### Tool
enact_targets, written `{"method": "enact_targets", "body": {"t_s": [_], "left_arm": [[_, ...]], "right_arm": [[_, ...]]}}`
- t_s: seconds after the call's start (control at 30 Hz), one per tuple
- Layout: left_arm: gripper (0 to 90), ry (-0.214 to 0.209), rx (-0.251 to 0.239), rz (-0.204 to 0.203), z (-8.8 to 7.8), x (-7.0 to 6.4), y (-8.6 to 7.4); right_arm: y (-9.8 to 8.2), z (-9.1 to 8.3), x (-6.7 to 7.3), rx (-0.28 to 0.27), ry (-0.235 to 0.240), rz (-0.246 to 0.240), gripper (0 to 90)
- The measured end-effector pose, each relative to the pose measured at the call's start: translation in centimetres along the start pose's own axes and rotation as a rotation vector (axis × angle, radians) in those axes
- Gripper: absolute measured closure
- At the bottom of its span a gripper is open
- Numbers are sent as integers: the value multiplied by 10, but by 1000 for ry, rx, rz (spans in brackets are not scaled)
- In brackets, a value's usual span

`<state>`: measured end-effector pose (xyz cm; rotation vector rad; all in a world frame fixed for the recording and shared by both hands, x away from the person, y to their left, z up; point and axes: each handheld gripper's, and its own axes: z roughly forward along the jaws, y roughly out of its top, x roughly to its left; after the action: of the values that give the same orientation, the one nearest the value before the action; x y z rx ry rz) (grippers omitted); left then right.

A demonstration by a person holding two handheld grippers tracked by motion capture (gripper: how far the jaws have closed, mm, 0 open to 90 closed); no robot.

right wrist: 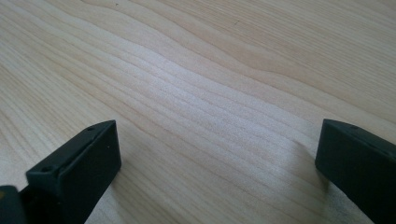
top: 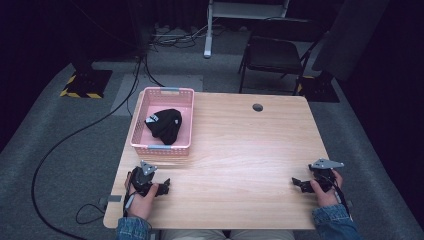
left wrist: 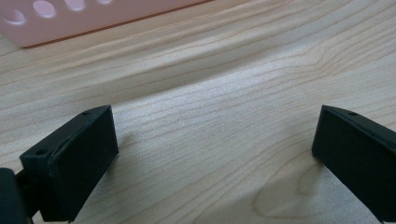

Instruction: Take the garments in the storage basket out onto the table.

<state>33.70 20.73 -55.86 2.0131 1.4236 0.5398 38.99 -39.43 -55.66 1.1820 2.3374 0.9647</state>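
Observation:
A pink slotted basket [top: 186,120] stands on the left half of the wooden table [top: 240,145], and a black knitted hat [top: 165,125] with a small white label lies inside it. My left gripper [top: 165,186] rests on the table just in front of the basket, open, with bare wood between its jaws. In the left gripper view [left wrist: 215,158] the basket's pink wall [left wrist: 84,21] crosses the top left corner. Near the table's right front edge my right gripper [top: 296,183] rests, open too, with bare wood between its jaws in the right gripper view [right wrist: 217,163].
A round cable hole [top: 257,107] sits near the table's far edge. Behind the table stand a dark folding chair [top: 275,55] and a white desk leg [top: 209,30]. Black cables run over the grey carpet at the left.

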Motion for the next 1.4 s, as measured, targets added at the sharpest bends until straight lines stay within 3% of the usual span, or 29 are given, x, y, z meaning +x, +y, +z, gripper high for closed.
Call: {"method": "enact_targets", "body": {"t_s": [0.73, 0.87, 0.93, 1.03, 1.4], "left_arm": [[1, 1, -1, -3, 0, 0, 0], [7, -2, -5, -20, -1, 0, 0], [56, -20, -28, -51, -5, 0, 3], [42, -9, -62, -62, -13, 1, 9], [47, -4, -117, -57, -28, 0, 30]], "right_arm": [[0, 0, 0, 0, 3, -3, 0], [0, 0, 0, 0, 2, -4, 0], [0, 0, 0, 0, 3, -4, 0], [0, 0, 0, 0, 3, -3, 0], [0, 0, 0, 0, 2, -4, 0]]}}
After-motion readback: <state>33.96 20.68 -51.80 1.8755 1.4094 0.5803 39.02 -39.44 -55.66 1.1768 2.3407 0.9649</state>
